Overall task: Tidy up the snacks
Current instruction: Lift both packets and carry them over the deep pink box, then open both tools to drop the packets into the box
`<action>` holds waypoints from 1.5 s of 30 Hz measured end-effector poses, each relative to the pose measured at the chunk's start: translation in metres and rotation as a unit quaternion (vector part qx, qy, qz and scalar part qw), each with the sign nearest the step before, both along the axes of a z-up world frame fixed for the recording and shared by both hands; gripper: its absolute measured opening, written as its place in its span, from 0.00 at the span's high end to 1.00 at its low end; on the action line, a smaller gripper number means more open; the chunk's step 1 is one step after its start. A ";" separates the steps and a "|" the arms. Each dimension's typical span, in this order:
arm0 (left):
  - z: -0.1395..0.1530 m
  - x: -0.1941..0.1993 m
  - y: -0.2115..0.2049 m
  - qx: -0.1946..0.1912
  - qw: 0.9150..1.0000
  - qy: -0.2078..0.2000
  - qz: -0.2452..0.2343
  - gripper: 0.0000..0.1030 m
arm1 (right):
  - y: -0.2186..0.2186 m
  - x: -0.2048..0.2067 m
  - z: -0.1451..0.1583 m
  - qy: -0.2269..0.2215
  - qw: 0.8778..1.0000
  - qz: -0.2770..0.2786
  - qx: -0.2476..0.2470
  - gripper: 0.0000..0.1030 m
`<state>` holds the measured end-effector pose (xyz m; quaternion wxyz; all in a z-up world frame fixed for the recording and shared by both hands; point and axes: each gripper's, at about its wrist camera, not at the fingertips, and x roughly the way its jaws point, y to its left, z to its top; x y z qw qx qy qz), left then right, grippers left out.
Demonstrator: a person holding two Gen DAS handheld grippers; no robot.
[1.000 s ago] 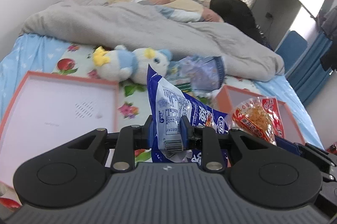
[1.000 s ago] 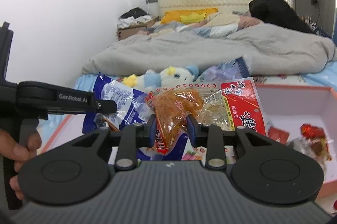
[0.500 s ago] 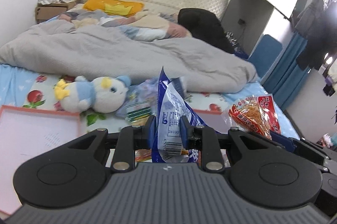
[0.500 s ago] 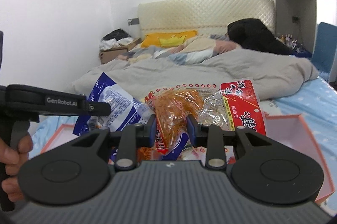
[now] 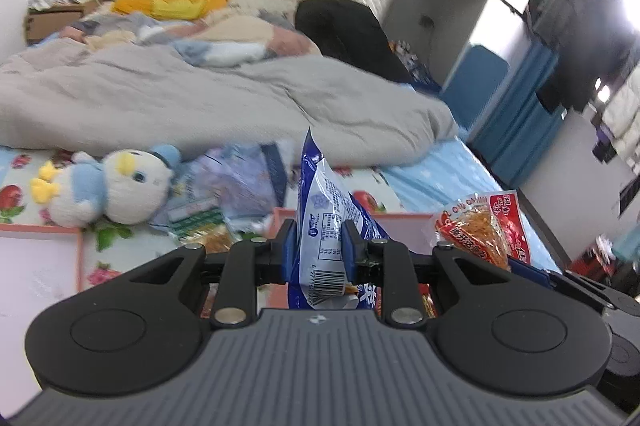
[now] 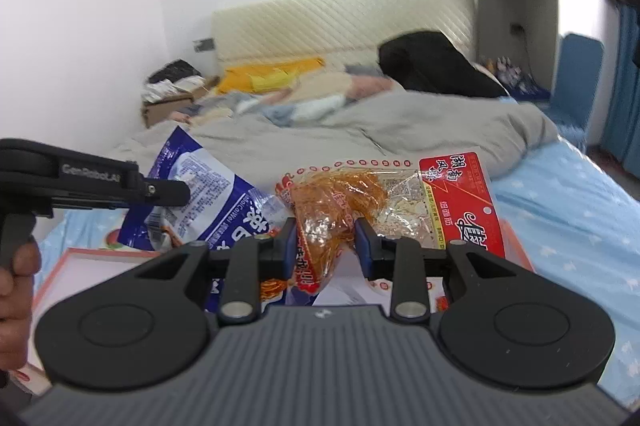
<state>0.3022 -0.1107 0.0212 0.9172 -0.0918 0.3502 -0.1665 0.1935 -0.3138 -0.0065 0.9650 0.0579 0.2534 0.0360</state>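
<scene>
My left gripper (image 5: 319, 246) is shut on a blue and white snack bag (image 5: 324, 214), held up above the bed. The same bag shows in the right wrist view (image 6: 200, 197), with the left gripper (image 6: 160, 187) at its side. My right gripper (image 6: 325, 246) is shut on a red and clear packet of orange noodle snack (image 6: 384, 201). That packet shows at the right of the left wrist view (image 5: 480, 230). Loose snack packets (image 5: 208, 222) lie on the bedsheet near a purple bag (image 5: 236, 181).
Two shallow pink-rimmed white boxes lie on the bed, one at left (image 5: 36, 266) and one ahead (image 5: 404, 226). A blue and white plush duck (image 5: 108, 189) lies by a grey duvet (image 5: 180, 97). A blue chair (image 5: 476, 77) stands beside the bed.
Both grippers have lifted and tilted up with their bags still held, so more of the room and less of the boxes show. The left view has swung to the right.
</scene>
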 end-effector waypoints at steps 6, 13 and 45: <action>-0.041 0.034 -0.041 0.024 0.998 0.042 -0.029 0.73 | -0.034 0.019 -0.038 0.050 0.998 -0.036 -0.005 0.68; -0.094 0.070 -0.079 0.045 0.993 0.095 -0.059 0.73 | -0.062 0.034 -0.087 0.113 0.992 -0.052 -0.013 0.68; -0.124 0.089 -0.111 0.076 0.985 0.135 -0.081 0.53 | -0.079 0.044 -0.115 0.151 0.987 -0.062 0.000 0.48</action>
